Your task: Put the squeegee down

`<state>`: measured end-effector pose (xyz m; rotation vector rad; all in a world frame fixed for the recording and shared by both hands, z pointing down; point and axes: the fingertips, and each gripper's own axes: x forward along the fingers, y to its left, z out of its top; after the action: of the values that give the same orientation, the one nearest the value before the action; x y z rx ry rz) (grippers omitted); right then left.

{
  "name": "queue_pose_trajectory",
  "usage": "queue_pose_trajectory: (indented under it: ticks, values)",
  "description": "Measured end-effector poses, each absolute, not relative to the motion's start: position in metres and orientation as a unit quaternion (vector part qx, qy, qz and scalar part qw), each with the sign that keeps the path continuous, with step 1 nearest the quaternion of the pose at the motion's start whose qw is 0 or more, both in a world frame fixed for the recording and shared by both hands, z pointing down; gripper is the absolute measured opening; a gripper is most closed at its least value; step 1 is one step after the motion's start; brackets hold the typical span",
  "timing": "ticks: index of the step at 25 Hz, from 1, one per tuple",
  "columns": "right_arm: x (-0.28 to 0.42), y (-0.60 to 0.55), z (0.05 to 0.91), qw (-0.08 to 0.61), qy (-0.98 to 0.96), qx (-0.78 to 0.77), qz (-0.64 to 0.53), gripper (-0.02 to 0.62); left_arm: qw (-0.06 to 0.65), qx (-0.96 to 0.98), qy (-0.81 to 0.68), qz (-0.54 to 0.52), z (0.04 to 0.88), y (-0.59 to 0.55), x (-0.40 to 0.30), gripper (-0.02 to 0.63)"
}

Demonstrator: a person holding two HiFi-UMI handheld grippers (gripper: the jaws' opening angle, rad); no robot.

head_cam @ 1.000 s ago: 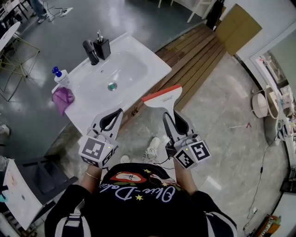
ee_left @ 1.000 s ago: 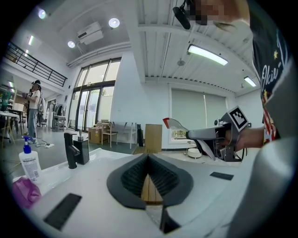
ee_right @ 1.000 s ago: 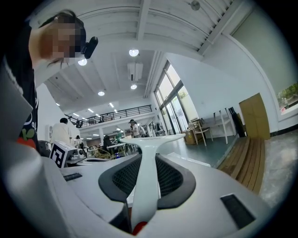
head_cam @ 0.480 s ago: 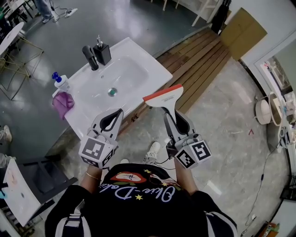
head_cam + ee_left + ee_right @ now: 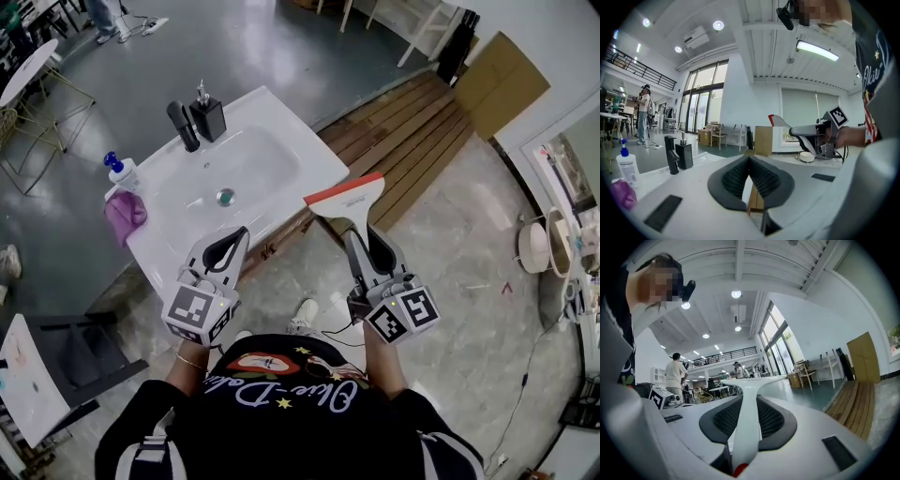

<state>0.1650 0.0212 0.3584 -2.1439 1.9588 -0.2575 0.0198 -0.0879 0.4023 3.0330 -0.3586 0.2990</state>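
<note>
My right gripper (image 5: 367,251) is shut on the white handle of a squeegee (image 5: 346,202) with a red blade edge, held in the air over the floor just right of the white washbasin (image 5: 300,141). In the right gripper view the squeegee handle (image 5: 746,418) runs up between the jaws to its head. My left gripper (image 5: 226,247) hangs by the basin's front edge, jaws together and holding nothing. In the left gripper view its jaws (image 5: 751,176) meet, and the squeegee (image 5: 780,123) shows at the right.
On the basin stand a black tap (image 5: 183,126), a black soap dispenser (image 5: 207,114), a blue-capped bottle (image 5: 121,172) and a purple cloth (image 5: 125,213). Wooden boards (image 5: 412,141) lie on the floor behind. A dark chair (image 5: 75,361) stands at the left.
The view has shifted a little, so the basin sits lower and nearer. My right gripper with the squeegee has moved slightly right. The left gripper keeps its place.
</note>
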Motion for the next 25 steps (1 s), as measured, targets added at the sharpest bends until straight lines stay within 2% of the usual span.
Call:
queue_pose_trajectory:
  ticks: [25]
  values:
    - [0.24,-0.007,0.366,0.141,0.728,-0.663,-0.107,0.109,0.032,0.973,-0.2,0.111,0.394,-0.086,0.082,-0.009]
